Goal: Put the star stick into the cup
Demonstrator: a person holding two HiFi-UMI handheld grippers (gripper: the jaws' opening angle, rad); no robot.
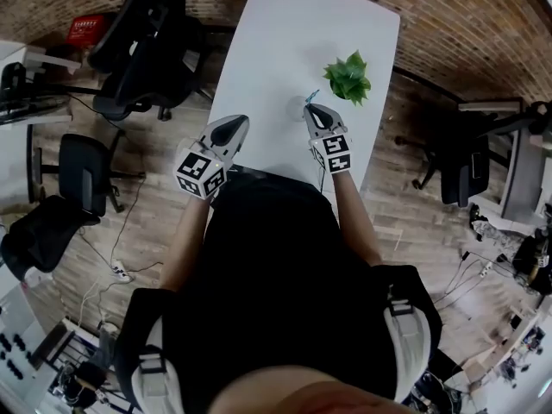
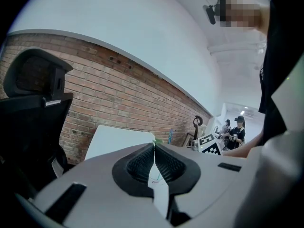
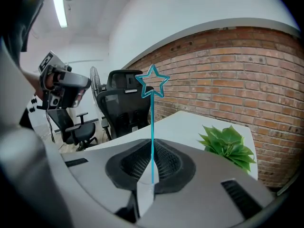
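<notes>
My right gripper (image 1: pixel 310 109) is shut on the thin blue star stick (image 3: pixel 152 127), which stands upright between the jaws with its outlined star (image 3: pixel 152 86) on top. In the head view the stick's blue tip (image 1: pixel 312 96) shows just above that gripper, over the white table (image 1: pixel 293 33). A pale round shape, possibly the cup (image 1: pixel 296 106), sits just left of the right gripper; it is too faint to be sure. My left gripper (image 1: pixel 235 122) hovers at the table's near left edge, shut with nothing between its jaws (image 2: pixel 154 146).
A small green plant (image 1: pixel 348 78) stands on the table just beyond the right gripper, also seen close by (image 3: pixel 228 144). Black office chairs (image 1: pixel 147 50) crowd the floor to the left. A brick wall (image 3: pixel 228 75) runs behind the table.
</notes>
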